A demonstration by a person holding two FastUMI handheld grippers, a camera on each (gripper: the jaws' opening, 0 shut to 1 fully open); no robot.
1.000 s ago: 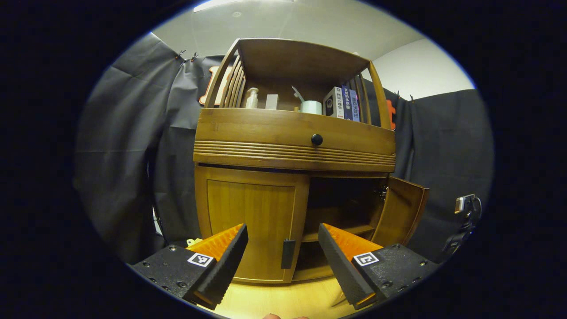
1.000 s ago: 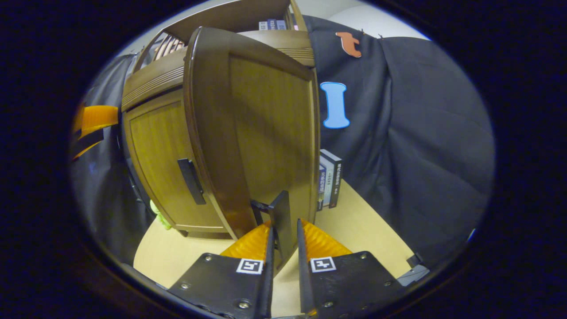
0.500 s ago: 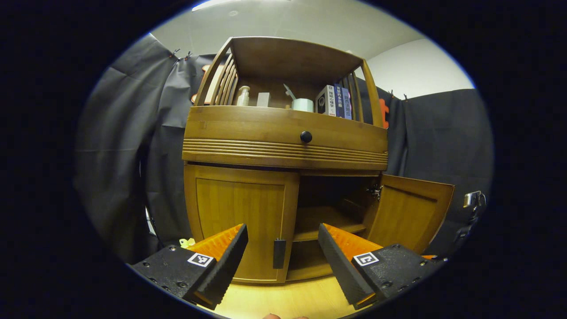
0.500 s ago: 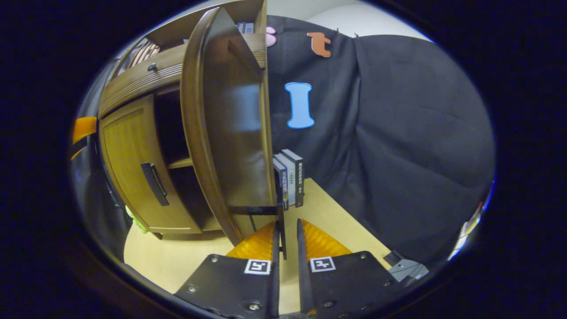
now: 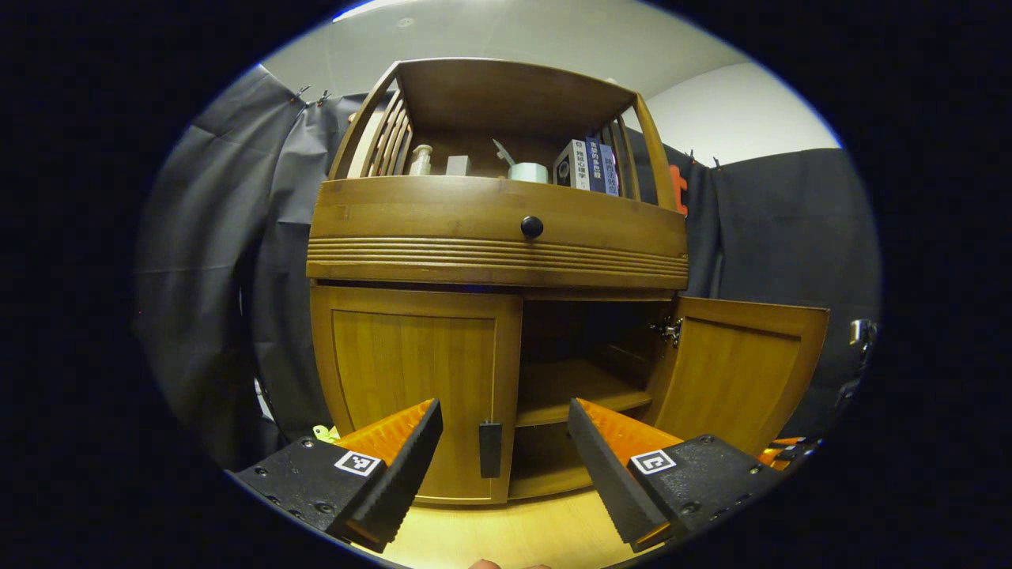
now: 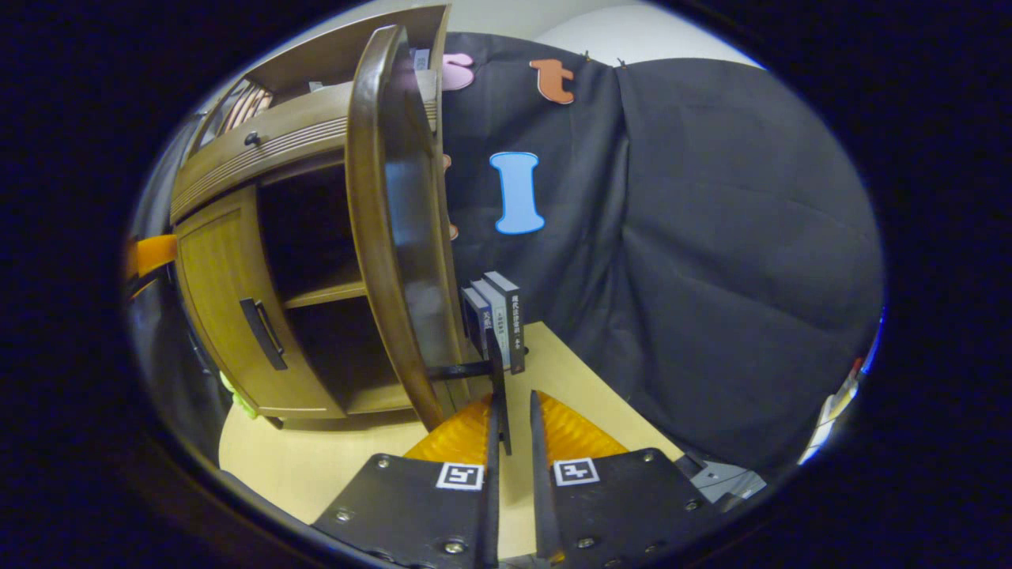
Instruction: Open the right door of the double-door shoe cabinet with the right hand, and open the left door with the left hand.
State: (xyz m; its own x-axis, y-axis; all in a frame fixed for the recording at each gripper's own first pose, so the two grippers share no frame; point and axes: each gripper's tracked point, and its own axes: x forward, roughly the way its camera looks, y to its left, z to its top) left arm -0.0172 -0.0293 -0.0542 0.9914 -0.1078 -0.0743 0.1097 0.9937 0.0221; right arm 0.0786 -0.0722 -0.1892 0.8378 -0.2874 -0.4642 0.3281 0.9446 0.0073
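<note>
Pinching right door handle [image 6: 496, 371], right gripper [image 6: 512, 411] nearly closed; left gripper [image 5: 503, 438] wide, empty

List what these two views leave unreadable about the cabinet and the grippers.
- Right door handle, right gripper view: the fingers flank it; pad contact is hidden.
- Inside behind the left door, left gripper view: the closed door hides it.
- Lower shelf, left gripper view: the left gripper covers part.

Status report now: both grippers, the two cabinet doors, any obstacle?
Right gripper shut on right door handle; right door wide open. Left gripper open, short of left door handle; left door closed. Nothing between.
</note>
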